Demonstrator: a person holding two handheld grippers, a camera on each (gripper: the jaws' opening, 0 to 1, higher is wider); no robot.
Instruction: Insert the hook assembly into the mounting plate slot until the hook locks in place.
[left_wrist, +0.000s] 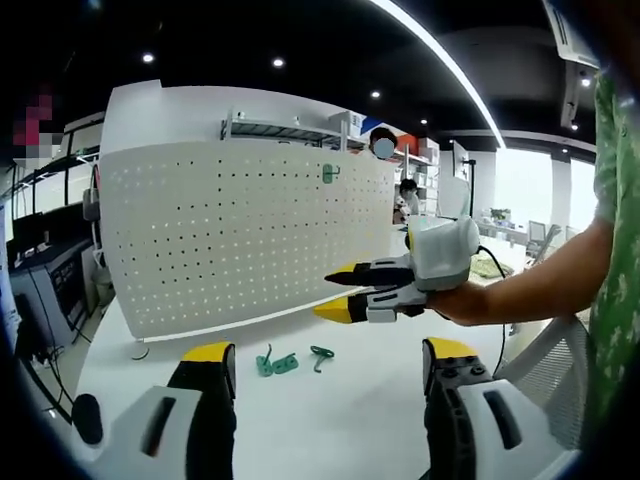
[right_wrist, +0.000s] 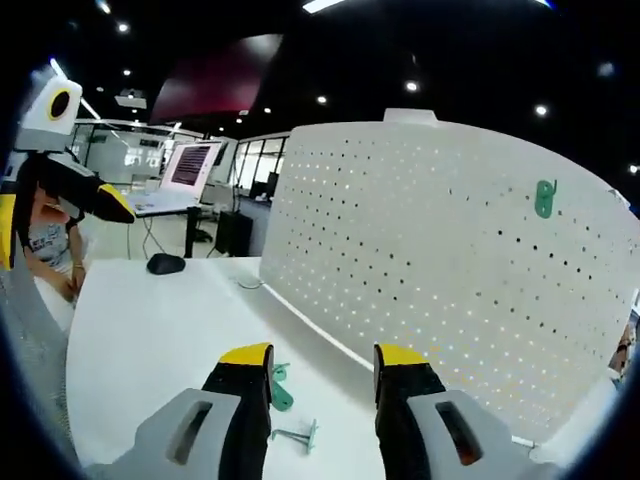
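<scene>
A white pegboard mounting plate (left_wrist: 240, 240) (right_wrist: 450, 270) stands upright on the white table (left_wrist: 340, 400). One green hook (left_wrist: 329, 173) (right_wrist: 544, 198) hangs on it near the upper right. On the table in front lie two loose green hook parts (left_wrist: 277, 363) (left_wrist: 320, 356), also seen as hook parts (right_wrist: 280, 390) (right_wrist: 298, 435). My left gripper (left_wrist: 327, 366) is open above the table, nothing between its jaws. My right gripper (right_wrist: 322, 368) is open too; in the left gripper view this right gripper (left_wrist: 342, 293) hovers in a person's hand in front of the plate.
A person's arm (left_wrist: 540, 285) in a green garment reaches in from the right. The left gripper (right_wrist: 70, 190) shows at the left edge of the right gripper view. A black mouse (right_wrist: 165, 264) and monitor (right_wrist: 190, 165) sit on the far desk. Shelving (left_wrist: 290, 130) rises behind the plate.
</scene>
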